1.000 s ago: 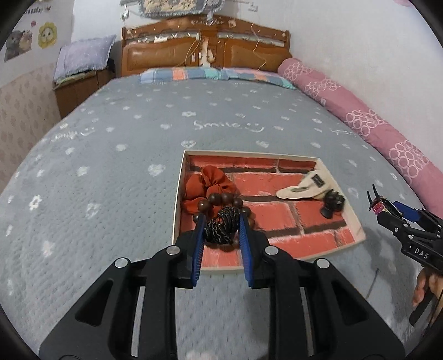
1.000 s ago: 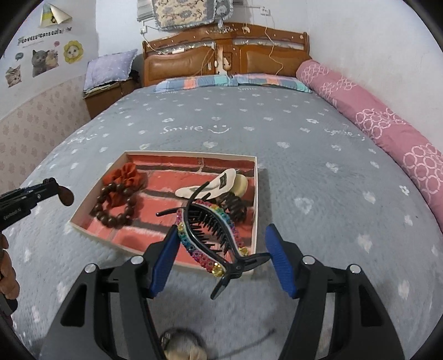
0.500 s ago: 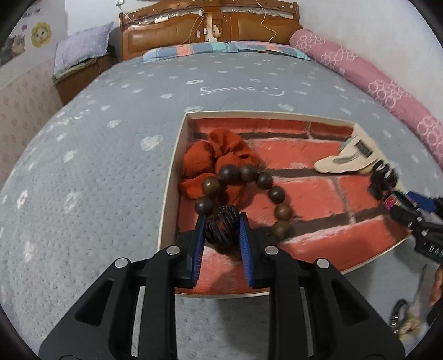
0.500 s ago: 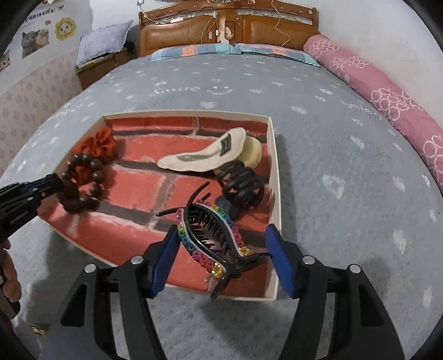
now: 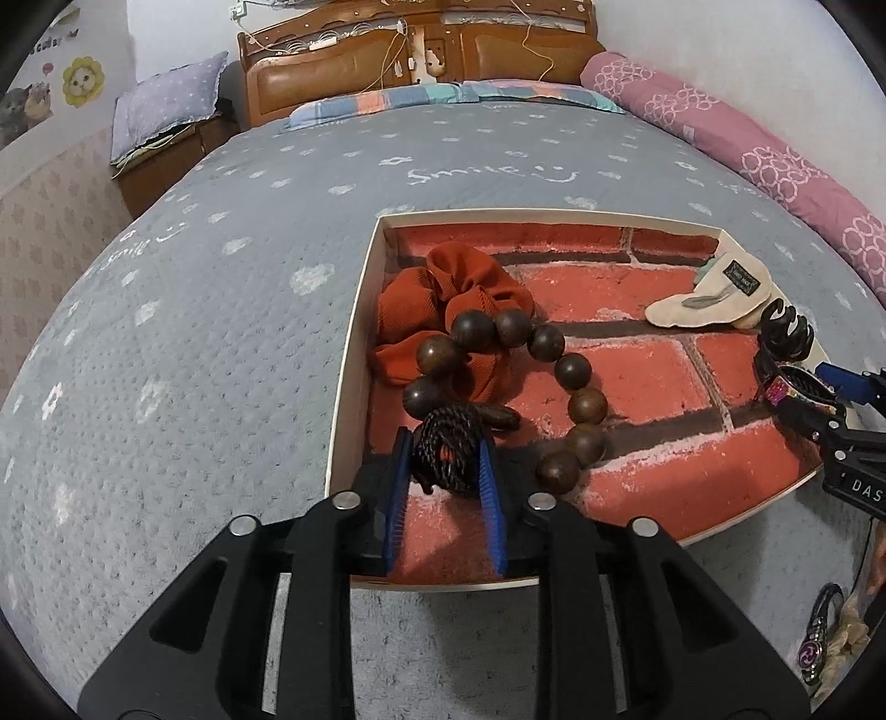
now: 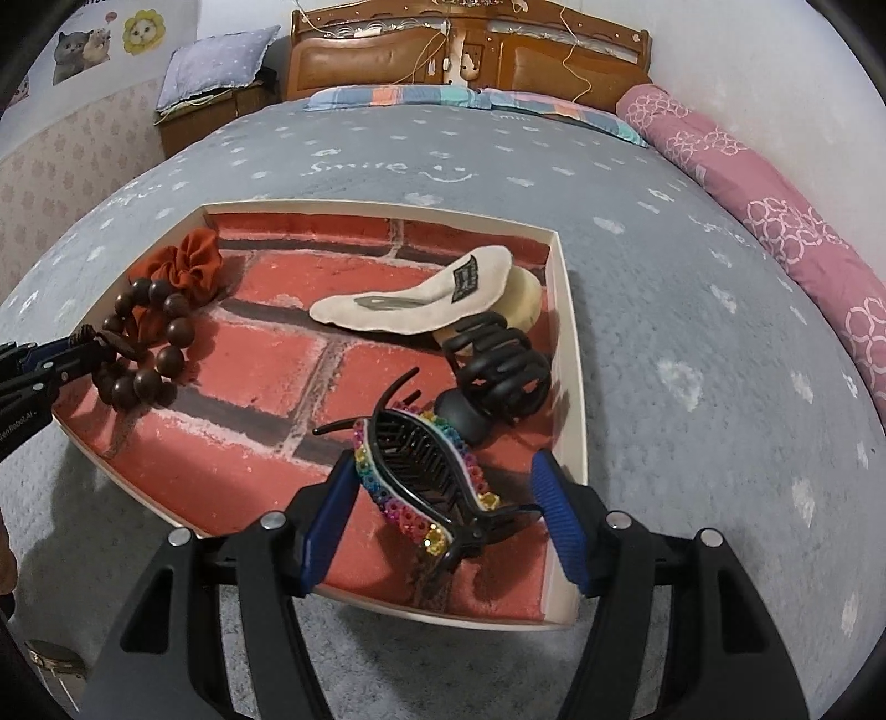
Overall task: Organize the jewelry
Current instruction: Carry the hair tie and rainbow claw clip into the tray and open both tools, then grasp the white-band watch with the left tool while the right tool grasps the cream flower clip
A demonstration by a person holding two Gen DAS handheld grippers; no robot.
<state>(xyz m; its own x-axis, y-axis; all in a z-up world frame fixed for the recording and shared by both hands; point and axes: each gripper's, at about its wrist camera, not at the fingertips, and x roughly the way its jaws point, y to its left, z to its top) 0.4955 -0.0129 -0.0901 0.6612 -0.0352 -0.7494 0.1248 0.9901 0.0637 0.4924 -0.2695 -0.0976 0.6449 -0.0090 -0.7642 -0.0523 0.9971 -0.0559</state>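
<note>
A shallow tray (image 5: 354, 310) with a red brick-print floor lies on the grey bedspread. My left gripper (image 5: 446, 462) is shut on a dark braided cord (image 5: 443, 454) low over the tray's near left corner, beside a wooden bead bracelet (image 5: 573, 368) and an orange scrunchie (image 5: 443, 299). My right gripper (image 6: 443, 493) holds a rainbow rhinestone hair claw (image 6: 421, 482) over the tray's (image 6: 570, 332) near right corner; the claw touches the left finger and its handle reaches the right. A black claw clip (image 6: 498, 371) and a cream hair clip (image 6: 415, 299) lie behind it.
A small key-ring charm and other loose pieces (image 5: 825, 637) lie on the bedspread right of the tray's near edge. A pink bolster (image 6: 775, 205) runs along the right wall. A wooden headboard (image 5: 421, 50) and a bedside cabinet (image 5: 166, 160) stand at the back.
Both grippers have moved forward and down into the tray with their loads. The left now sits at the near left corner, the right at the near right corner.
</note>
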